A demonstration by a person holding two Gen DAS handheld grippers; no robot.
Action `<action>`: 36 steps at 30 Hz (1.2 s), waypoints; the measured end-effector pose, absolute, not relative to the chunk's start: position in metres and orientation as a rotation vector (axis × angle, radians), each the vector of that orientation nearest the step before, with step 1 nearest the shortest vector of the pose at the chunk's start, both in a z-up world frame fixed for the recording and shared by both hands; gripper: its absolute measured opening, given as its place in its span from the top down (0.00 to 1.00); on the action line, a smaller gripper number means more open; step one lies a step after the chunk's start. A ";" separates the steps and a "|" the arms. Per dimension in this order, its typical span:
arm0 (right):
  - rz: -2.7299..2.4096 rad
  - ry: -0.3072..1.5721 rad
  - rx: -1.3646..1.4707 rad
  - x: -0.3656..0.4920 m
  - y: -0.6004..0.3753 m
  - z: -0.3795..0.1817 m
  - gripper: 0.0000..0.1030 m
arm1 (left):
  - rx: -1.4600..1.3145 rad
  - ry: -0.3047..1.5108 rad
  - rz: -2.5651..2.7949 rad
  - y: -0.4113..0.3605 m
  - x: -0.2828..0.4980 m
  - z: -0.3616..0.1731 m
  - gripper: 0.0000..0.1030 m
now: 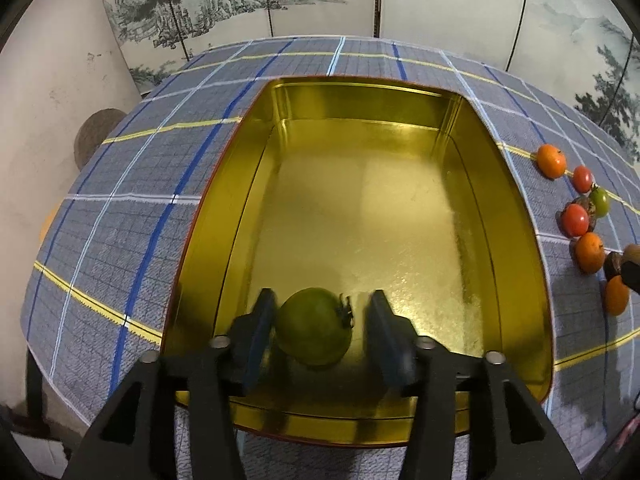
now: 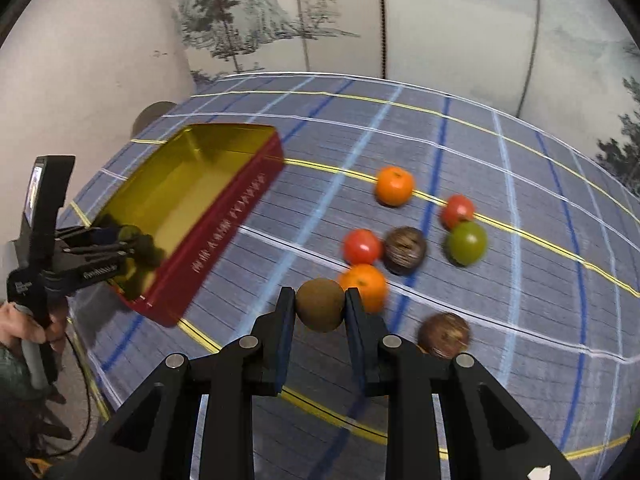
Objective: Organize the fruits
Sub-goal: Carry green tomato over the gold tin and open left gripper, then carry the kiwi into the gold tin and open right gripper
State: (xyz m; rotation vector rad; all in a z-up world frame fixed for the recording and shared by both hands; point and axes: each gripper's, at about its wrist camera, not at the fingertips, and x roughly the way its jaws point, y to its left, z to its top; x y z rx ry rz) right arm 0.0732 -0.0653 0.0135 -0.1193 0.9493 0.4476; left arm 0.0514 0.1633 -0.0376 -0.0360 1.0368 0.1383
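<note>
1. The surface (image 2: 500, 168), under a blue plaid cloth, carries a gold-lined tin (image 1: 504, 184) with red outer walls and, well apart to its right, a loose cluster of fruits.
2. The tin is nearly bare inside; a green fruit (image 1: 314, 326) sits near its near wall.
3. The left claw (image 1: 320, 336) stands over that fruit, jaws part-way apart, with a gap on the right side; it looks like a release, so this drop-off seems done.
4. The right claw (image 2: 320, 312) is clamped on a brown round fruit (image 2: 320, 310), lifted beside an orange (image 2: 366, 286).
5. Likely next: the left claw must clear the tin, then the right carries its fruit over the red wall and sets it down inside.
</note>
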 end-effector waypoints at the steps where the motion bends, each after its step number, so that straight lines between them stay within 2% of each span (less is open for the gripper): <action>1: 0.457 0.950 -0.120 0.074 -0.061 0.013 0.78 | -0.037 1.025 0.141 0.163 0.050 -0.035 0.38; 16: 0.666 0.909 -0.186 0.087 0.031 0.021 0.78 | -0.142 0.838 0.292 0.222 0.014 0.029 0.34; 25: 0.753 0.941 -0.284 0.092 0.087 0.005 0.78 | -0.194 0.888 0.378 0.255 -0.008 0.015 0.32; 36: 0.758 0.977 -0.368 0.091 0.108 -0.018 0.78 | -0.248 0.943 0.444 0.276 -0.026 -0.010 0.32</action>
